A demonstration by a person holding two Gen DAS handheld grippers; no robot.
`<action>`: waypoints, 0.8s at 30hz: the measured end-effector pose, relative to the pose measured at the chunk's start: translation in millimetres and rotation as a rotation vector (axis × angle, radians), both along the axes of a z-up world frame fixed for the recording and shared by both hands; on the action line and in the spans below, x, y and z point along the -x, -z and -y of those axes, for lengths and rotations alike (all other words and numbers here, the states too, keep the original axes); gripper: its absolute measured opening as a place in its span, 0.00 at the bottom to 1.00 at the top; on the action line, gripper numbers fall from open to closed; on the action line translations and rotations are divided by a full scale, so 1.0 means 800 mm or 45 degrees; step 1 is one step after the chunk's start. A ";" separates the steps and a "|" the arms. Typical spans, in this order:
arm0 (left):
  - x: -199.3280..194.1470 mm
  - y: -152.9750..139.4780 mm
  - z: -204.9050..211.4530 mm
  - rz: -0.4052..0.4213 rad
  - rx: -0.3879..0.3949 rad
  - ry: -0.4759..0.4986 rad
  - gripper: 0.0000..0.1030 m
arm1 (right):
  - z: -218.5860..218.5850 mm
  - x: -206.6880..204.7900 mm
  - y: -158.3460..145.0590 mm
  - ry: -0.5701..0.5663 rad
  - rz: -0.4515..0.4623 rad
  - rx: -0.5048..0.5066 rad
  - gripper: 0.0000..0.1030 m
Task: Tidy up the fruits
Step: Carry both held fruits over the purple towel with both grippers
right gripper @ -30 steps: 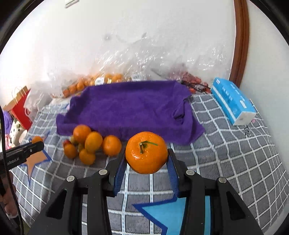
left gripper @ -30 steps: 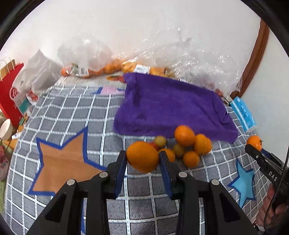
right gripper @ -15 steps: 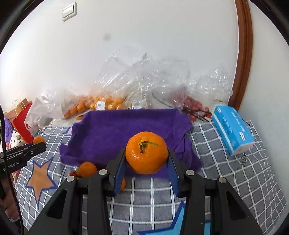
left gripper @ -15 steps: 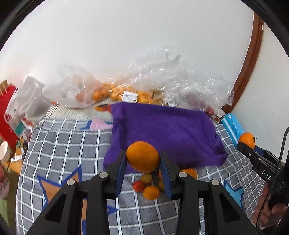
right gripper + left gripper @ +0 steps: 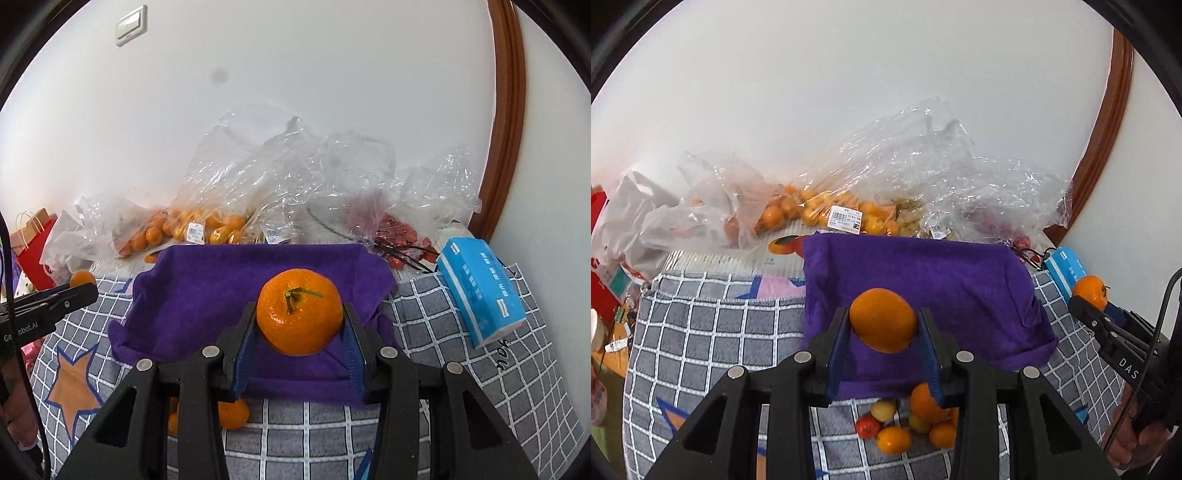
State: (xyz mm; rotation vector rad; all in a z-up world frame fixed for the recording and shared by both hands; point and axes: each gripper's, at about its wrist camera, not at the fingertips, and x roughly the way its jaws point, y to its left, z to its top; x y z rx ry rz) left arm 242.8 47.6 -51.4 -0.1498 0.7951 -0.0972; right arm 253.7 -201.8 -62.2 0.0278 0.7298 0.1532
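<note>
two oranges are in my grip, one in each tool, both lifted above the purple towel [image 5: 923, 280]. starting at the left, beyond the checked cover [image 5: 713, 332] on the counter, bagged citrus [image 5: 798, 214] sits against the wall. my left tool [image 5: 882, 347] is clenched on a smooth orange [image 5: 882, 319], pads pressing both its sides, with the towel behind it and a loose pile of small fruits [image 5: 905, 421] below on the cover at the towel's near edge. farther right, my right tool [image 5: 299, 332] is clamped on a stemmed orange [image 5: 299, 310], stem facing the camera, over the towel's near half; a blue tissue pack [image 5: 480, 291] lies to its right. i judge this the carry step: both fruits on their way to the towel. next i should lower each onto the cloth well apart, then ease the pads off gently so neither rolls.
</note>
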 end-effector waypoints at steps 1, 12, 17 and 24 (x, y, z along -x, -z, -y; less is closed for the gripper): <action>-0.004 0.001 0.000 -0.002 -0.001 0.001 0.34 | 0.000 -0.005 0.003 0.001 -0.003 -0.002 0.42; -0.045 0.025 -0.004 -0.052 -0.001 0.003 0.34 | -0.001 -0.050 0.031 0.022 -0.034 0.019 0.42; -0.064 0.035 -0.003 -0.070 0.006 0.002 0.34 | 0.002 -0.069 0.044 0.025 -0.046 0.031 0.42; -0.086 0.052 0.006 -0.102 0.000 0.008 0.34 | 0.003 -0.093 0.063 0.017 -0.064 0.040 0.42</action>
